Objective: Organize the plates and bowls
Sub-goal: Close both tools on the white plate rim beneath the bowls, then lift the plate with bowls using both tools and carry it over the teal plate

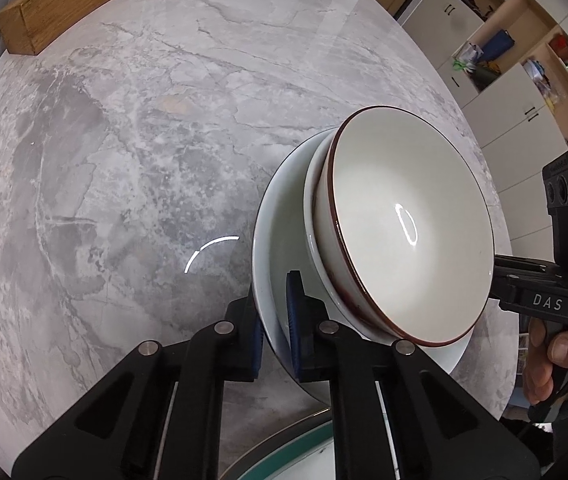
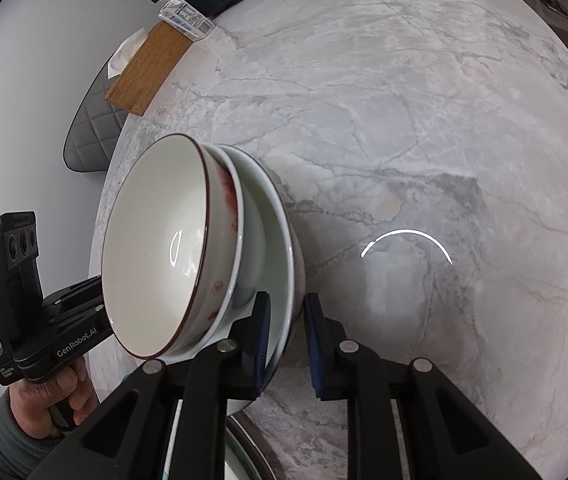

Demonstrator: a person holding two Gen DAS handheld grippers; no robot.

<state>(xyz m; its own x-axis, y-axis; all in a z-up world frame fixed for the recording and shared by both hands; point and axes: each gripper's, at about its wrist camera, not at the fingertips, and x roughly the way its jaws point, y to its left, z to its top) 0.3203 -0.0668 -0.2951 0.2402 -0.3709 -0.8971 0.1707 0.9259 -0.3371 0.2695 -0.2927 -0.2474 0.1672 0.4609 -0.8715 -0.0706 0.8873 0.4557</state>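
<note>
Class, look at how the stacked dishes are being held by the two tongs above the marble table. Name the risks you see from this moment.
1. The left tongs and right tongs each pinch only the rim of the bottom plate; a slipping grip could drop the stack onto the table.
2. The brown-rimmed bowl and the dish beneath it sit loose in the stack, held by nothing. They appear steeply tilted, so they might slide out.
</note>
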